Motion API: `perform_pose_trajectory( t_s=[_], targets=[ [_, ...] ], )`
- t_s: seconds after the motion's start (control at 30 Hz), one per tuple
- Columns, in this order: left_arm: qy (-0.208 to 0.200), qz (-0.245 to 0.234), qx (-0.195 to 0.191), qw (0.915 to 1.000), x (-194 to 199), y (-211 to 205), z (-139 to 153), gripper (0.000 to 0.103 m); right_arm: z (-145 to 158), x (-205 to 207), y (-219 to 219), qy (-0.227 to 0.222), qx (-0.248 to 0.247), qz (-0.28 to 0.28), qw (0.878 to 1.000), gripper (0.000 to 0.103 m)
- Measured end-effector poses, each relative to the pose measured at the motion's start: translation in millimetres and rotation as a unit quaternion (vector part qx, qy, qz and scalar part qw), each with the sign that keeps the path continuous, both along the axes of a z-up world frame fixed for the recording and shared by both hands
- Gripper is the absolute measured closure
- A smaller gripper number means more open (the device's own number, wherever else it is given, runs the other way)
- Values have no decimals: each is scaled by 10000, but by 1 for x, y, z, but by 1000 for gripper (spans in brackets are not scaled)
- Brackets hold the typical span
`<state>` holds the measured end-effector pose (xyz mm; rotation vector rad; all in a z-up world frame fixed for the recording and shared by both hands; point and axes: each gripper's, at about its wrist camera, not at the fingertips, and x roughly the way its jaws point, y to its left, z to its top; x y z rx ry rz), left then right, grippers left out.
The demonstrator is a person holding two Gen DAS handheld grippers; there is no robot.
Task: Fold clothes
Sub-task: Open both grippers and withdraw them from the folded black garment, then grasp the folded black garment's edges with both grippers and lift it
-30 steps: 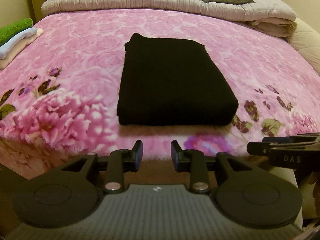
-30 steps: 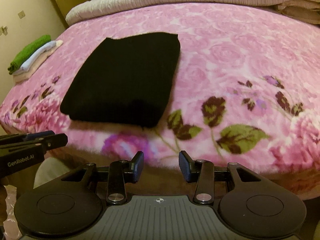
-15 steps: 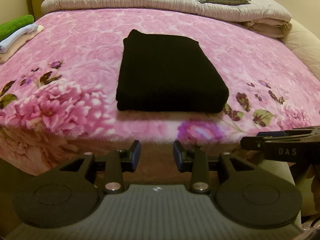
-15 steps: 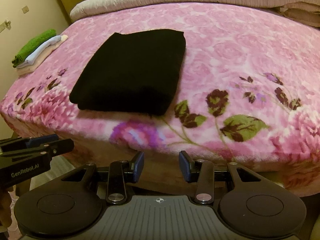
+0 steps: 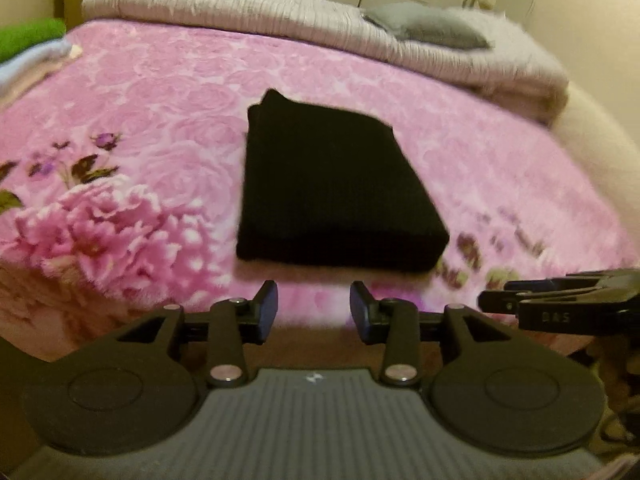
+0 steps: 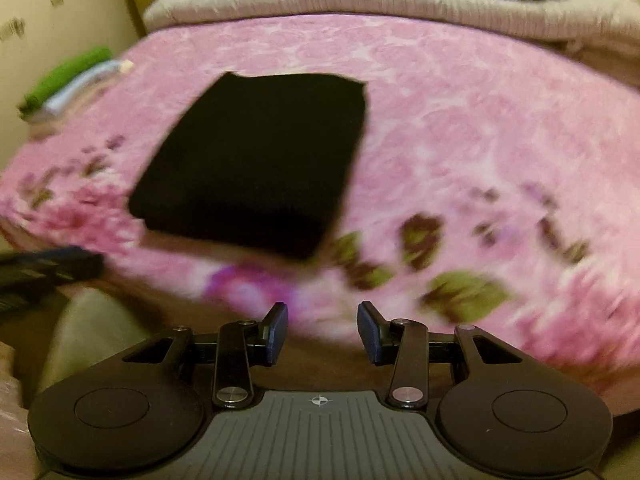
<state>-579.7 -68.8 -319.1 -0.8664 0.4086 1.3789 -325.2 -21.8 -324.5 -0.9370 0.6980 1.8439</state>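
Lying folded into a neat rectangle near the bed's front edge, the black garment looks finished. Left claw and right claw hover off it, both parted and empty. Next probably means moving it to the folded stack, itself blurred and half cut off.

Black hand-held gripper, blue-padded fingers

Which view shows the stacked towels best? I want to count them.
The right wrist view: the stacked towels sit whole at the bed's far left corner, green on top, though blurred. The left wrist view crops them at the frame edge.
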Motion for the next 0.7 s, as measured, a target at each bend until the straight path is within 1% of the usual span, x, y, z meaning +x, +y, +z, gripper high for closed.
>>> perform_pose_trajectory(
  t_s=[0.03,0.1,0.13,0.17,0.2,0.23,0.27,0.3,0.33,0.43,0.57,0.63,0.7],
  targets=[
    [-161,88,5,9998,-10,5,-1,62,5,4,7,-121,161,-96,9998,60],
    [-476,268,8,9985,-31,14,-3,60,20,19,17,174,552,-307,9979,60],
    [-671,352,-6,9971,-41,20,-6,57,27,28,22,552,674,-399,9954,60],
    [-859,427,-41,9954,-49,27,-11,56,26,39,28,1049,557,-535,9915,59],
    [-1038,500,-83,9933,-57,34,-16,55,26,50,35,1547,430,-671,9847,56],
    [-1217,572,-125,9908,-65,41,-22,52,25,60,42,2040,302,-805,9752,49],
    [-1396,645,-167,9880,-72,48,-27,51,14,68,51,2428,9,-978,9651,43],
    [-1526,696,-220,9856,-77,55,-33,49,3,75,59,2806,-291,-1151,9525,41],
    [-1637,739,-277,9834,-81,63,-40,48,-11,79,69,3054,-661,-1358,9402,39],
    [-2087,824,-407,9737,-91,83,-61,48,-45,82,86,3332,-1297,-1650,9192,38],
    [-2645,864,-470,9594,-97,102,-83,45,-67,78,104,3714,-1634,-1744,8972,36],
    [-2817,836,-502,9545,-98,113,-91,45,-74,75,113,3803,-1700,-1758,8920,35],
    [-2885,794,-519,9528,-99,123,-96,44,-81,72,121,3889,-1765,-1771,8867,34]
  ],
)
